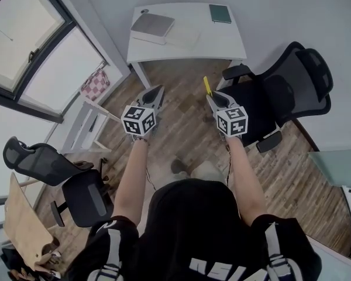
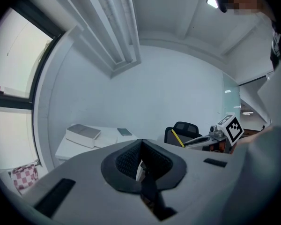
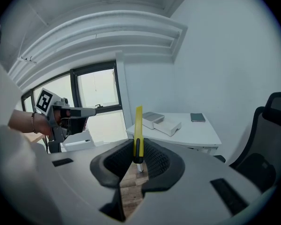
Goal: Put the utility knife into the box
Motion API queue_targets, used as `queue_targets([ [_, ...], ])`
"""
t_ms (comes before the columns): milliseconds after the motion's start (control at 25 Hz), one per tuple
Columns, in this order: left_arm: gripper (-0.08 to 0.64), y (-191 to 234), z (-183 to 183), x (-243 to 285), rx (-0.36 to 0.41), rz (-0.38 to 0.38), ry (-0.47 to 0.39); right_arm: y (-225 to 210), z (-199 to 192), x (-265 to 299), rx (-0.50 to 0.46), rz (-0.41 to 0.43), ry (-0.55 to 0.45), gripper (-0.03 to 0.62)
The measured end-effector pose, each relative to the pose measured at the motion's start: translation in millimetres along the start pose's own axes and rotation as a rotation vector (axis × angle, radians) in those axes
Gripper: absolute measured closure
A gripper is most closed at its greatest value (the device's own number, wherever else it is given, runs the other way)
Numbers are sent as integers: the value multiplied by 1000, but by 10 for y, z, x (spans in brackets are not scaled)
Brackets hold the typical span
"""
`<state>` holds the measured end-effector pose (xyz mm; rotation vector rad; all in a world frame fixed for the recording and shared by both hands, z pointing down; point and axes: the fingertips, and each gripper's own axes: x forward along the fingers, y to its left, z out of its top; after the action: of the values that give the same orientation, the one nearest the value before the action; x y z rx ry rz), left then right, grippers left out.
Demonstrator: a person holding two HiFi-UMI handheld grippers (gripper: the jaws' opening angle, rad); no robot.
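Observation:
The yellow utility knife (image 1: pixel 206 86) sticks up from my right gripper (image 1: pixel 211 97), which is shut on its lower end; in the right gripper view the knife (image 3: pixel 138 134) stands upright between the black pads. The box (image 1: pixel 152 26), white with a grey top, lies on the white table (image 1: pixel 222 40) ahead, with a white open part (image 1: pixel 185 37) beside it. Both show in the right gripper view as the box (image 3: pixel 153 119) and its open part (image 3: pixel 171 126). My left gripper (image 1: pixel 158 91) is shut and holds nothing. Both grippers hang in the air well short of the table.
A green notebook (image 1: pixel 220 13) lies at the table's far right corner. A black office chair (image 1: pixel 281 98) stands right of me, another chair (image 1: pixel 58 174) at my left by the windows (image 1: pixel 29 45). A wooden floor (image 1: pixel 187 139) lies between me and the table.

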<state>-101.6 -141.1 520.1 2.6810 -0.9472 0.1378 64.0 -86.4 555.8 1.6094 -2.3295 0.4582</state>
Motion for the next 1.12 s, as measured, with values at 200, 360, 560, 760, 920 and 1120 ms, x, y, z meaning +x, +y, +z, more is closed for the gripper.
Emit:
queue_targets([
  [200,535,149,20,97,-13,8,-2,-45,40,205,3,13,14,512],
  [360,535,312,25,238,-4,30,7,-129,115,463,-3,39,15,512],
  [560,535,593,163,529,12,58,16,-339,326,889,-9,76,7,512],
  [760,535,835,360,923,15,82,11,-618,563,1292,-17,107,3,512],
  [920,535,948,519,1250,28,92,11,-864,758,1553,-24,130,-5,512],
  [1120,535,1060,618,1600,27,108,17,-1148,894,1781,-29,153,-1,512],
])
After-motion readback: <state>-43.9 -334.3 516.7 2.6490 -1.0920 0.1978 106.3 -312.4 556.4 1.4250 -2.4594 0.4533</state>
